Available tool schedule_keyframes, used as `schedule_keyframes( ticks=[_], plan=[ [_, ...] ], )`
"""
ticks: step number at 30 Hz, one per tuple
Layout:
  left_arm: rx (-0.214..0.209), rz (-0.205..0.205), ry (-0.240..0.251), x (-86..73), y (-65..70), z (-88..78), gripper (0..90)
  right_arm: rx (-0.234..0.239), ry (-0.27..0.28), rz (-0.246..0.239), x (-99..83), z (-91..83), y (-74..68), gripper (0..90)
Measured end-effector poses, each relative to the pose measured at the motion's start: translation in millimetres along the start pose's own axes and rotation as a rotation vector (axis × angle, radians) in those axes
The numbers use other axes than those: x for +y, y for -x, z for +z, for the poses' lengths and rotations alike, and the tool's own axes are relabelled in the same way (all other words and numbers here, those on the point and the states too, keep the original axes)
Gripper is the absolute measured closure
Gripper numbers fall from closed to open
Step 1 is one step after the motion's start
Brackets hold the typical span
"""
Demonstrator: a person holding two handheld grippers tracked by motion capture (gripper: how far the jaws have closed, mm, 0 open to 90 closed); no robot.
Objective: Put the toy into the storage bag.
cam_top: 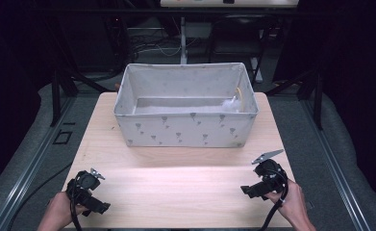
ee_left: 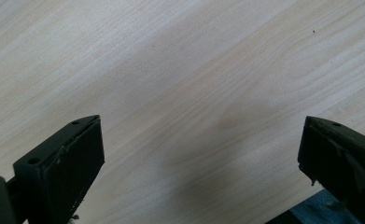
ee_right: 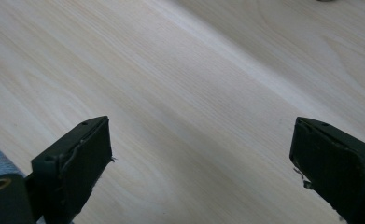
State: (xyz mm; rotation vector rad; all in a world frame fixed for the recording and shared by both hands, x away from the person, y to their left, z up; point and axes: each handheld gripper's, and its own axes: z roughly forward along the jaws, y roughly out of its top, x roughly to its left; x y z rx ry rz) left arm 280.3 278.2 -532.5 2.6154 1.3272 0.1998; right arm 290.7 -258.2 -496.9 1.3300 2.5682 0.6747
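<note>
Nearest, well short of the fabric box [cam_top: 185, 132] and off toward its left corner: left gripper [cam_top: 90, 191], held in a hand [cam_top: 56, 211], jaws spread wide with nothing but bare wood between them in the left gripper view. Level with it, short of the box's right corner: right gripper [cam_top: 265, 180], likewise gaping and empty, gripped by the other hand [cam_top: 291, 202]. Between both and the box's front wall, only plain table [cam_top: 176, 192].

Farther on, standing upright and open-topped: the box itself, soft-sided, grey-printed. Deep inside, against its right end wall: something white and crumpled [cam_top: 230, 103], with a yellowish strip [cam_top: 241, 94] just above it; too small to identify.

Likely trouble from here, as a judgement:
- Pinching one soft wall alone: probably sagging or folding of the fabric, tilting the box and tipping the contents toward the low side.
- Reaching over the front rim for the white piece: easy to catch a jaw on the rim and drag or shove the light box away.
- Closing on such thin, limp material with jaws this wide: prone to a miss or a partial nip, then a slip on lifting.
- Uneven pull from the two sides: risk of twisting the box off square.
</note>
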Motion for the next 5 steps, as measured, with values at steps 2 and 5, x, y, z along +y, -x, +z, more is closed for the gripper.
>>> schedule_keyframes(
  ticks=[2, 5],
  plan=[
    [0.001, -0.001, 0.001, 0.0, 0.4, 0.2, 0.5, -0.01, -0.001, 0.004, -0.3, -0.5, 1.3, 5.5],
    [0.002, 0.0, 0.004, -0.4, 0.2, -0.9, 0.5, -0.009, 0.012, 0.008, -1.5, -0.1, 3.1, 5.7]
  ],
)
